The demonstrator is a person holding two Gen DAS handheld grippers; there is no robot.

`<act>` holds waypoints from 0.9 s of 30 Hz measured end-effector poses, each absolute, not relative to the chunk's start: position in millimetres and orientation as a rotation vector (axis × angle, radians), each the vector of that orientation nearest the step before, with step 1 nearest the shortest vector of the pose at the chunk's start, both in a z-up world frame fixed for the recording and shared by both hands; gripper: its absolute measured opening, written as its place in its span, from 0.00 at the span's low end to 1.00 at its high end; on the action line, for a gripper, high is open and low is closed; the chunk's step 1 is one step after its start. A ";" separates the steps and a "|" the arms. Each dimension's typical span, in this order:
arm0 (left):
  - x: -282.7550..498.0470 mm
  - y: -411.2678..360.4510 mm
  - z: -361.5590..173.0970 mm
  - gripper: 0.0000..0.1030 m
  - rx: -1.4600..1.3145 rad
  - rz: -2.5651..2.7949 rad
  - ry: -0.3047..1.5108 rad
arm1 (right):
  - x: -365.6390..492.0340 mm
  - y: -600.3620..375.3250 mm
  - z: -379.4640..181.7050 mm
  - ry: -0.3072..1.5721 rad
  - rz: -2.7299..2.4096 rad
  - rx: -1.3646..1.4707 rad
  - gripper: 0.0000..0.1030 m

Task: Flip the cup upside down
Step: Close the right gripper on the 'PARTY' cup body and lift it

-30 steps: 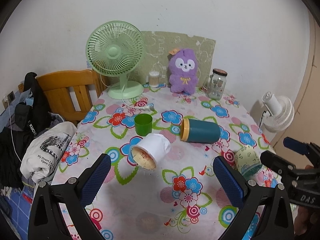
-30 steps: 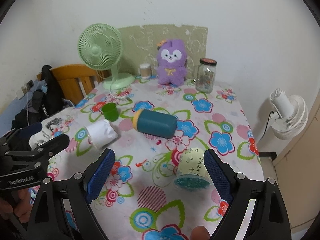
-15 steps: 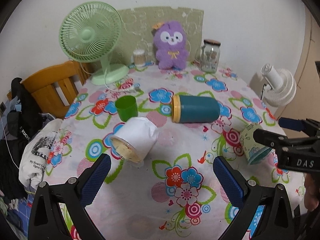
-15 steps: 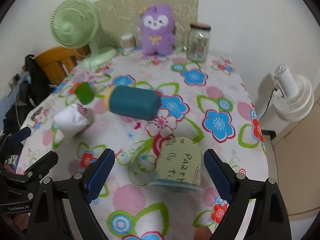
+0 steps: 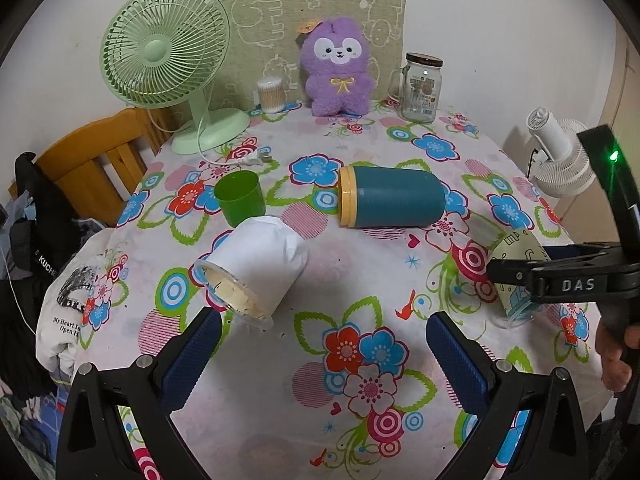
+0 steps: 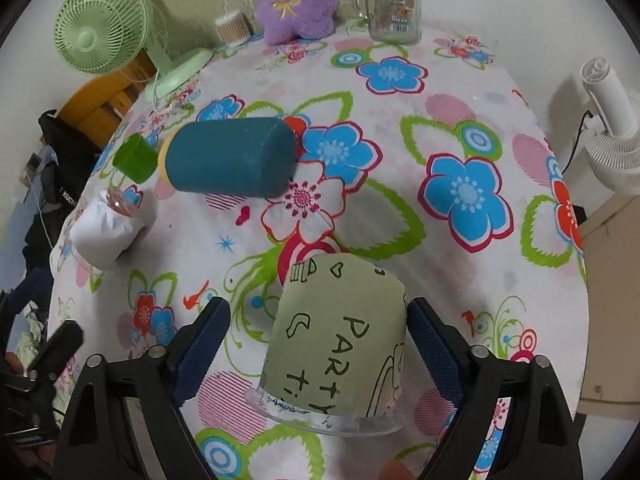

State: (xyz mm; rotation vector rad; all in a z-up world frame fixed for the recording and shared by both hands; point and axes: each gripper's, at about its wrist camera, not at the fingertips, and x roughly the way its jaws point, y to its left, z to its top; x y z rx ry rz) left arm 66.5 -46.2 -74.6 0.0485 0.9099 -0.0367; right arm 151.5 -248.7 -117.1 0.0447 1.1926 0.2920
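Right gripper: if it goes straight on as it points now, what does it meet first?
The pale green cup, lying on its side between the open right gripper fingers. Beyond it, likely only tablecloth; depth unclear.

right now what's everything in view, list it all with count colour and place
paper cup: 1, pale green, "PARTY" lettering, lying between the right fingers
white cup: 1, white wrap, on its side, table's left
small cup: 1, green, upright behind the white cup
tumbler: 1, teal with yellow rim, on its side, mid-table
desk fan: 1, mint green, back left
plush toy: 1, purple, back centre
glass jar: 1, clear, dark lid, back right
cotton swab tub: 1, clear, beside the plush
tablecloth: 1, white floral
chair: 1, wooden, left of table
white fan: 1, right of table
left gripper: open, empty
right gripper: open around the paper cup
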 end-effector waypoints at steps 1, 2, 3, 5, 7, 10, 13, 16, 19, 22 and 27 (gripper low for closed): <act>65.4 -46.0 -73.7 1.00 0.047 -0.038 0.908 | 151.8 -249.8 -118.8 1.198 0.290 0.046 0.74; 64.6 -46.1 -73.3 1.00 0.047 -0.038 0.906 | 152.1 -250.2 -120.4 1.205 0.293 0.050 0.66; 63.9 -45.7 -72.6 1.00 0.046 -0.038 0.904 | 152.2 -250.8 -122.0 1.213 0.300 0.059 0.63; 60.7 -44.4 -71.0 1.00 0.041 -0.039 0.902 | 150.6 -250.7 -121.5 1.212 0.308 0.065 0.62; 57.7 -42.0 -70.0 1.00 0.033 -0.038 0.899 | 148.1 -248.6 -118.0 1.201 0.316 0.062 0.62; 51.5 -34.9 -67.6 1.00 0.012 -0.029 0.894 | 138.1 -238.7 -105.9 1.177 0.343 0.056 0.62; 46.2 -25.4 -63.9 1.00 -0.006 -0.014 0.885 | 126.4 -221.2 -91.5 1.141 0.394 0.043 0.62; 38.4 -13.1 -61.5 1.00 -0.028 0.007 0.877 | 113.7 -202.2 -81.3 1.114 0.448 0.037 0.62; 27.6 4.0 -62.6 1.00 -0.063 0.036 0.877 | 101.0 -182.1 -80.6 1.110 0.495 0.034 0.62; 18.6 18.9 -66.5 1.00 -0.096 0.062 0.883 | 89.6 -163.1 -89.0 1.131 0.530 0.024 0.62; 8.4 39.3 -71.2 1.00 -0.146 0.099 0.895 | 77.3 -141.1 -108.7 1.175 0.559 0.024 0.62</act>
